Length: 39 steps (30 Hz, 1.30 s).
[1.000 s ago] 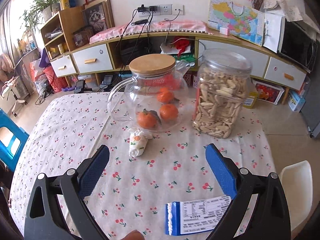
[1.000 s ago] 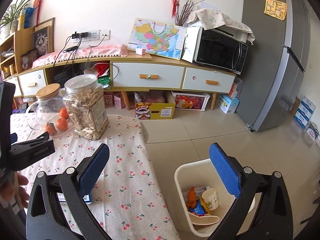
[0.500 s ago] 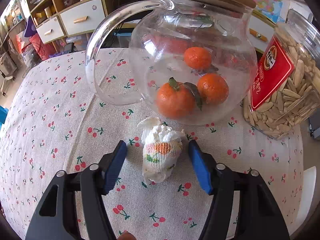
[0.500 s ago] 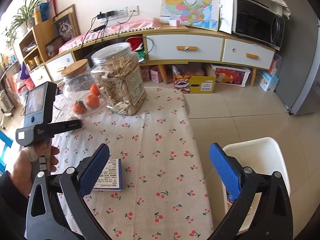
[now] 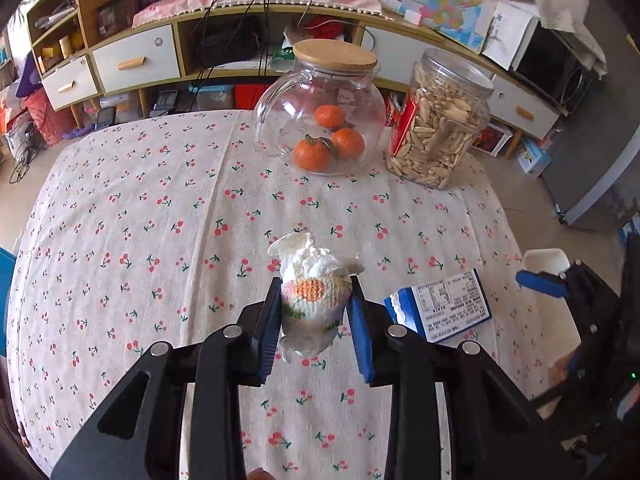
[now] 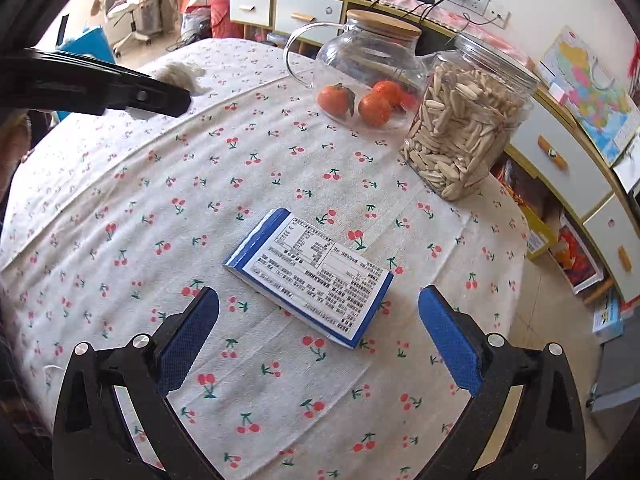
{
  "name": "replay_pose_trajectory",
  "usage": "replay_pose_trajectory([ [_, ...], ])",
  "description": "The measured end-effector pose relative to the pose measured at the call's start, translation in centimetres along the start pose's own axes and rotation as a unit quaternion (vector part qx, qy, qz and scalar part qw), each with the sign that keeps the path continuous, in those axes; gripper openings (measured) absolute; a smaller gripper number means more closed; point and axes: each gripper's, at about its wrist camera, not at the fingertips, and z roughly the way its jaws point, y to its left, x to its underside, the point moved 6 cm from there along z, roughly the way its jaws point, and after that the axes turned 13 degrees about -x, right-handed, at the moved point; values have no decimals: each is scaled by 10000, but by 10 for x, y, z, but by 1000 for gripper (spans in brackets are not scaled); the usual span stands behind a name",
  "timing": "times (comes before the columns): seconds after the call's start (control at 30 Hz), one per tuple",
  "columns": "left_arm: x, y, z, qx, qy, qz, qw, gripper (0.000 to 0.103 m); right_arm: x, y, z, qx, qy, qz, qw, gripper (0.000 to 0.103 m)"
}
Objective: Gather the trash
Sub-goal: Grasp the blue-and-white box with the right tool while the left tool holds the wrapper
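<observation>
The blue packet (image 6: pixel 310 278) lies flat on the tabletop (image 6: pixel 120 200) just ahead of the wide-open right tool (image 6: pixel 316 344), long axis slanting across its gap. The left tool (image 5: pixel 316 320) is closing on the crumpled tissue wad (image 5: pixel 314 292).

Crumpled white tissue wad (image 5: pixel 313 300) with an orange-and-green print band sits between 2 blue pads, frilled end pointing away, lifted off the cherry-print tablecloth (image 5: pixel 160 240). Flat blue-and-white packet (image 6: pixel 310 276) lies printed side up on the cloth, its long axis diagonal, well short of the glass jars. White bin (image 5: pixel 546 260) shows only a corner past the table's right edge.
</observation>
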Motion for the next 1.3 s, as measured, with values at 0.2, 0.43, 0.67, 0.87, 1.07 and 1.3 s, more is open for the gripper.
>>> replay_pose_trajectory([
  [0.2,20,28,8,101,414,-514,9978,32,-17,3,30,-348,508,-762,9952,95],
  [0.43,18,30,7,224,376,-491,9978,32,-13,8,51,-912,1033,-919,9862,69],
  [0.67,16,29,6,205,323,-459,9982,32,-17,17,38,-925,708,-385,9924,58],
  [0.87,16,32,3,192,284,-562,9978,32,-16,33,3,-670,54,199,9975,57],
  [1.07,15,35,-10,178,57,-623,9979,32,-12,37,-43,-287,-660,823,9940,57],
  [1.3,15,35,-24,13,-305,-738,9968,32,-18,29,-63,375,-1334,1445,9798,57],
])
